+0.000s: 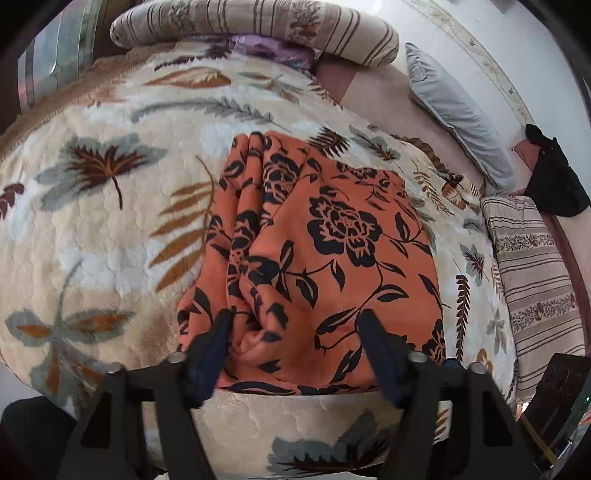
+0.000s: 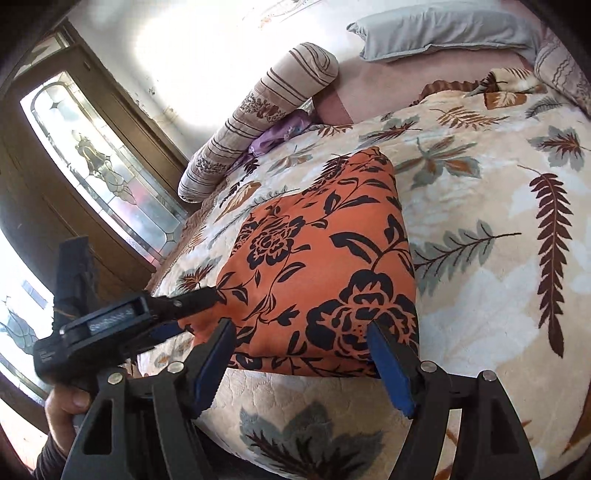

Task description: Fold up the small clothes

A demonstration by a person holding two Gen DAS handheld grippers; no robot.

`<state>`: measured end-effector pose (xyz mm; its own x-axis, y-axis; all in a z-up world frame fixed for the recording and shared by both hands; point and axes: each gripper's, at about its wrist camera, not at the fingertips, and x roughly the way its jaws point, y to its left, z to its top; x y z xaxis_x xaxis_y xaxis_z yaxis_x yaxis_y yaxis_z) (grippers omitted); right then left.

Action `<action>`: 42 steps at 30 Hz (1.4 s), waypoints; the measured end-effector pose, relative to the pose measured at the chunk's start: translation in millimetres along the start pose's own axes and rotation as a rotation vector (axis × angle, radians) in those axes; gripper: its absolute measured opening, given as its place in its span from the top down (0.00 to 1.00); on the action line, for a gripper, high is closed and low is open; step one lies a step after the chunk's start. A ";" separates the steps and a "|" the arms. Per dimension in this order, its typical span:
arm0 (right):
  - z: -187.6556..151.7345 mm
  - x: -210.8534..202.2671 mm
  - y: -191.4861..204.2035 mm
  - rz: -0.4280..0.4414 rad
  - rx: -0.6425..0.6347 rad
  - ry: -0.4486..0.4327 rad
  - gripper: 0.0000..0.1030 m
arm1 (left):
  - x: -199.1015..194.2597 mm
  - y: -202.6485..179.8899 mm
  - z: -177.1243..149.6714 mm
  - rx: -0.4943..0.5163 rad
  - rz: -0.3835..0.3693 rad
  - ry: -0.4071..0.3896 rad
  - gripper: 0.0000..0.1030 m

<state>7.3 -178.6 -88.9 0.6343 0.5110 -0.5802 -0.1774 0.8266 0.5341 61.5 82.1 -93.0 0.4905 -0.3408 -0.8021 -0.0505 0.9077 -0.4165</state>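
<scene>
An orange cloth with black flowers (image 1: 325,236) lies folded in a rough rectangle on a cream leaf-patterned blanket (image 1: 110,229). Its left side is bunched in ridges. My left gripper (image 1: 295,314) is open, its fingers spread over the cloth's near edge, holding nothing. The cloth also shows in the right wrist view (image 2: 317,266). My right gripper (image 2: 301,325) is open above the cloth's near edge, empty. The left gripper (image 2: 199,295) shows in the right wrist view at the cloth's left corner, held by a hand.
A striped bolster (image 1: 258,26) lies at the far edge of the bed, with purple cloth (image 1: 273,48) under it. A grey pillow (image 1: 458,110) and a striped pillow (image 1: 535,277) lie at the right. A wooden cabinet with glass (image 2: 92,166) stands left.
</scene>
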 end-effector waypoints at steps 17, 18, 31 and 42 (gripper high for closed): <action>15.8 -10.6 -0.8 -0.034 0.028 -0.012 0.26 | -2.0 28.0 -26.6 -0.033 0.113 -0.065 0.87; 20.6 -10.5 5.2 -0.030 0.003 -0.012 0.26 | -1.2 27.7 -26.7 -0.027 0.117 -0.064 0.87; 32.9 79.2 -27.9 0.249 0.323 0.208 0.18 | -23.9 21.8 -21.3 -0.006 0.099 -0.066 0.82; 23.9 76.9 -26.0 0.258 0.270 0.184 0.18 | 34.0 9.8 64.2 0.009 0.245 0.023 0.46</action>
<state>78.7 -166.4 -132.7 0.4452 0.7470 -0.4937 -0.0934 0.5872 0.8041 133.5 95.1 -96.9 0.4448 -0.1157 -0.8881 -0.1577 0.9660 -0.2048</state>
